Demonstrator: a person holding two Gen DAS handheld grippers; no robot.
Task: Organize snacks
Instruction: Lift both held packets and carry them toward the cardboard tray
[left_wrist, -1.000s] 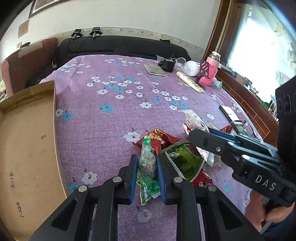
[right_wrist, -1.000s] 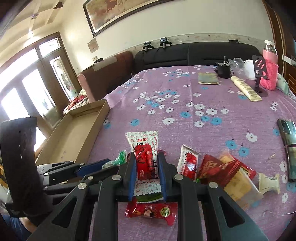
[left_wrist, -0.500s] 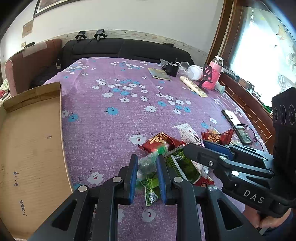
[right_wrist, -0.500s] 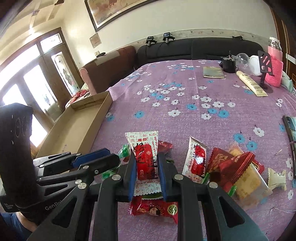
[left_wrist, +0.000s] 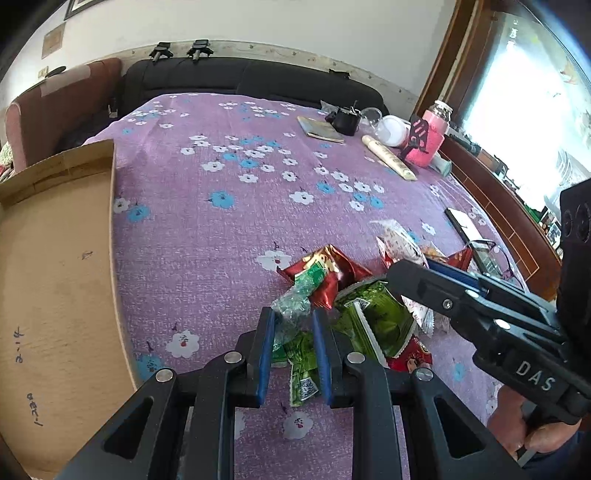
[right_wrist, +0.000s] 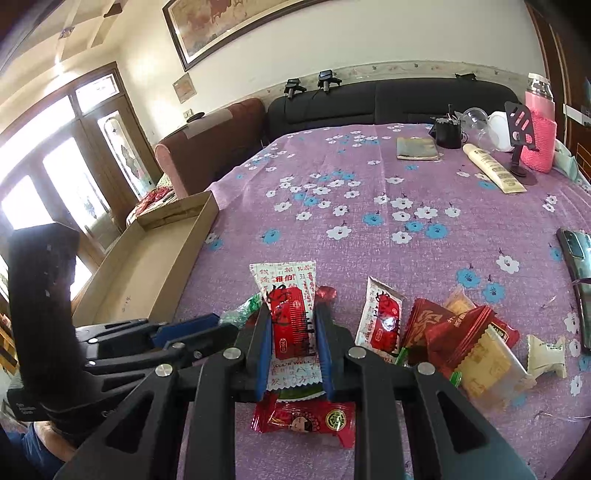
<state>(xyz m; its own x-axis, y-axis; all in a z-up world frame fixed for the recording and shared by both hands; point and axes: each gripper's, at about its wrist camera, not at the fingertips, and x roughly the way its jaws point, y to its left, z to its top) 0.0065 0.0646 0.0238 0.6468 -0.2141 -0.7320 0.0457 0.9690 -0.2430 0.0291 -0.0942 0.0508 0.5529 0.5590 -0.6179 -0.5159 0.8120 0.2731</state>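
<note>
my purple flowered cloth (right_wrist: 369, 236) carries a heap of snack packets (right_wrist: 443, 332), a cardboard tray (right_wrist: 147, 266), a phone (right_wrist: 576, 254), a notebook (right_wrist: 417, 147) and a cream tube (right_wrist: 493, 168).

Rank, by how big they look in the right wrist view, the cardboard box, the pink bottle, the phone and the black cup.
1. cardboard box
2. pink bottle
3. phone, cut off by the picture's edge, so unsure against the bottle
4. black cup

Bottle and cup stand farthest away, so they look smaller.

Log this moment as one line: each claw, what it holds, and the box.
left claw: shut on green snack packet | right claw: shut on red-and-white snack packet | cardboard box: no snacks visible
</note>
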